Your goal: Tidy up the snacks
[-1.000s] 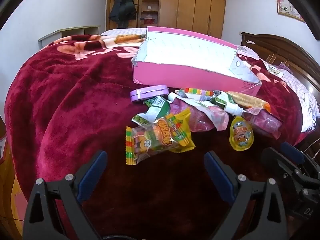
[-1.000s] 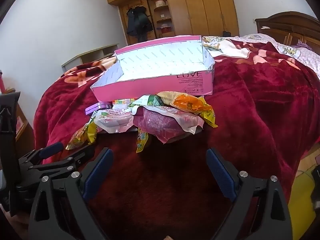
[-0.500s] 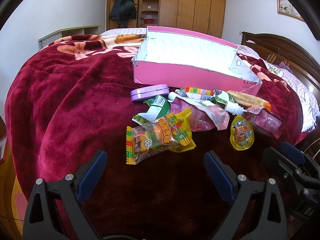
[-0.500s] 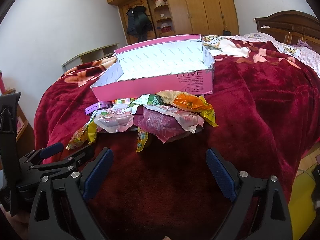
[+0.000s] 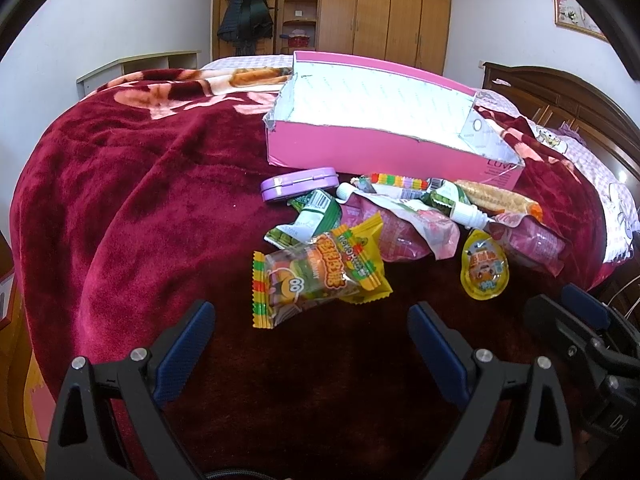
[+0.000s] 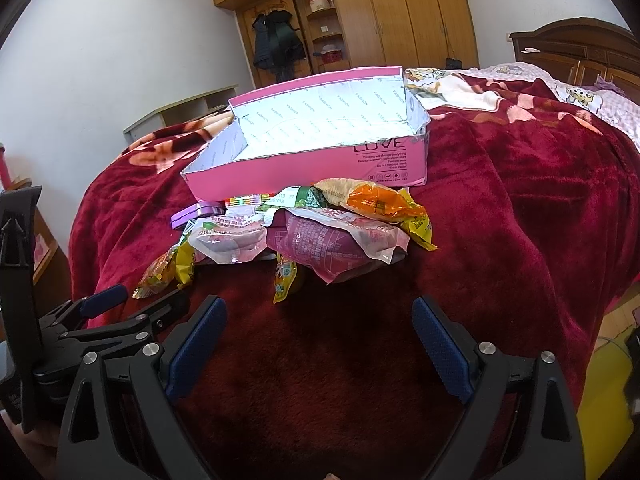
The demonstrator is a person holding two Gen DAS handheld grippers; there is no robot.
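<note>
From your left wrist view, your left gripper (image 5: 310, 328) hangs wide open, holding nothing, just short of the clear burger-print gummy packet (image 5: 308, 280) on the crimson plush blanket (image 5: 140, 200). The open pink cardboard box (image 5: 384, 156) sits behind the pile.

From your right wrist view, your right gripper (image 6: 320, 332) gapes equally wide and bare, near the magenta foil pouch (image 6: 332, 244); the orange-and-yellow snack bag (image 6: 380, 204) lies against the box (image 6: 304, 168).

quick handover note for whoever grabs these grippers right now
Left gripper: open, empty, hovering just short of the clear burger-print gummy packet.
Right gripper: open, empty, facing the maroon foil pouch.
Open pink cardboard box sits behind the snack pile on the red plush blanket; nothing visible inside it.
Done: nothing boxed.
Left: all snacks, including the purple oval tin.
</note>
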